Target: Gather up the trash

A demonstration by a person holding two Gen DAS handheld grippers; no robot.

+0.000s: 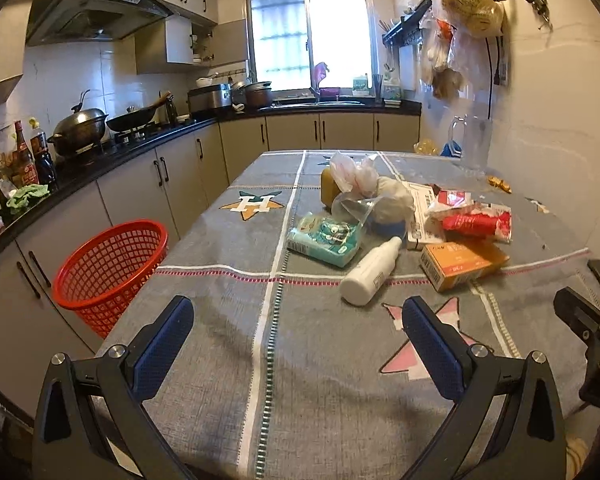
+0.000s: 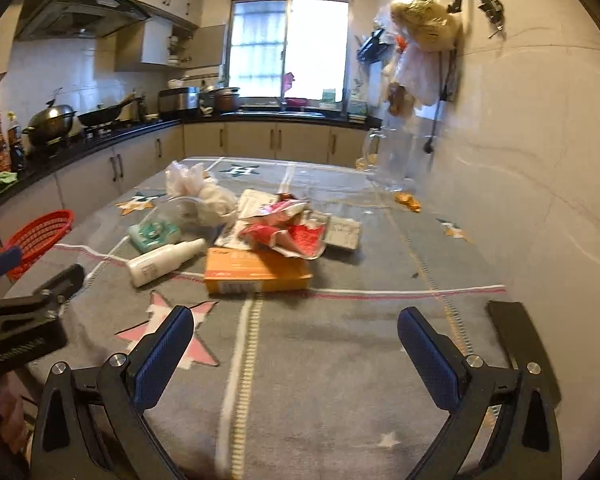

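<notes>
Trash is piled at frame centre on the table (image 1: 228, 360): white bottle (image 1: 370, 270), orange box (image 1: 462, 264), red wrappers (image 1: 476, 222). My left gripper (image 1: 298, 344) and right gripper (image 2: 296, 346) are spread, empty. Bottle looks light, rigid, likely slippery; I would grip mid-body. Red basket (image 1: 110, 266) stands lower left.

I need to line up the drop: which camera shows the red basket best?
The left wrist view. There the red basket shows nearly whole, its open rim and mesh wall clear, standing beside the table's left edge. The right wrist view catches only part of its rim at the frame's left, partly behind the left gripper.
</notes>
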